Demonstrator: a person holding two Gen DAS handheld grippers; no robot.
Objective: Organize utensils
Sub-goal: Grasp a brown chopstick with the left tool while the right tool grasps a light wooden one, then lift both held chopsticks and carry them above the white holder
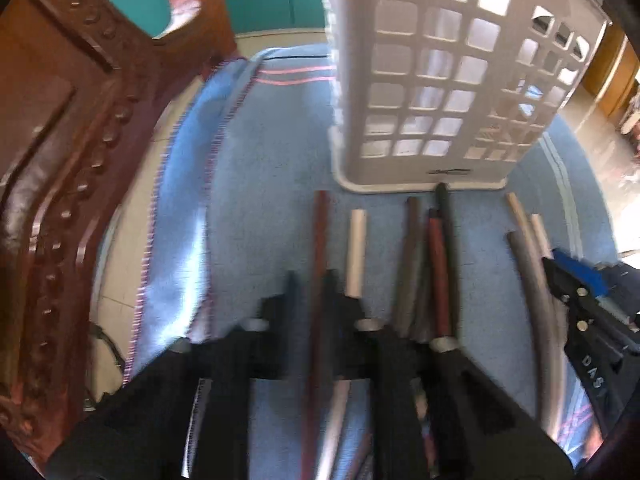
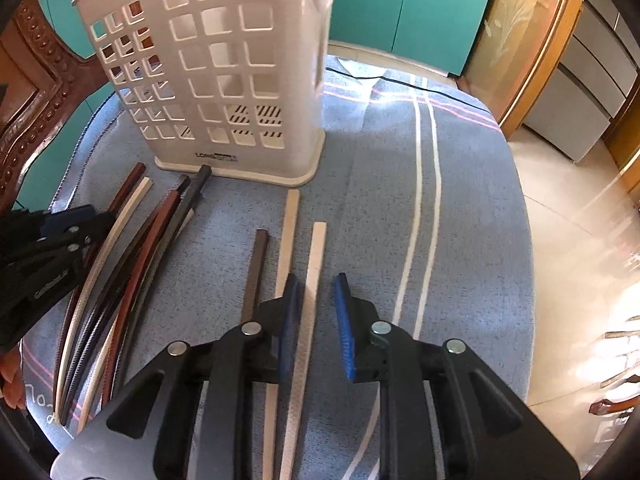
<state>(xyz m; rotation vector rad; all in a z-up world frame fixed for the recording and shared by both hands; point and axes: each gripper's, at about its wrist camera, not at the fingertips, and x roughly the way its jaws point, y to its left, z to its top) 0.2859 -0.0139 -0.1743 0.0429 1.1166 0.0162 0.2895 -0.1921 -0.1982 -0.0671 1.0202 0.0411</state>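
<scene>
Left gripper (image 1: 310, 292): jaws parted, straddling a dark red chopstick (image 1: 320, 248) that runs between them toward 12 o'clock. Whether the pads touch it cannot be told; the frame is blurred. A white chopstick (image 1: 356, 252) lies just beside the right jaw, at 1 o'clock from the tips.

Risk one: on closing, the right jaw could catch the white stick as well, giving a double or skewed pick.

Centre bundle (image 1: 428, 264): several dark and red sticks lie touching, their ends near the base of the holder. Disturbing one is likely to roll the others on the blue cloth (image 1: 260, 208).

Slotted white holder (image 2: 224, 72): upright at 11 o'clock in the right view, apparently empty. It looks tall and light. Risk two: a stick driven against its wall rather than over the rim could tip or shift it.

Right gripper (image 2: 316, 312): jaws wide apart, nothing held. A pale chopstick (image 2: 316, 264) passes between the blue pads (image 2: 344, 320), lying closer to the left one; a second pale stick (image 2: 290, 232) and a dark stick (image 2: 256, 272) lie near at 10 o'clock.

Risk three: off-centre closure may push the pale stick sideways or pinch the neighbour.

Risk four: both grippers work near each other; simultaneous lifts toward the holder could collide
</scene>
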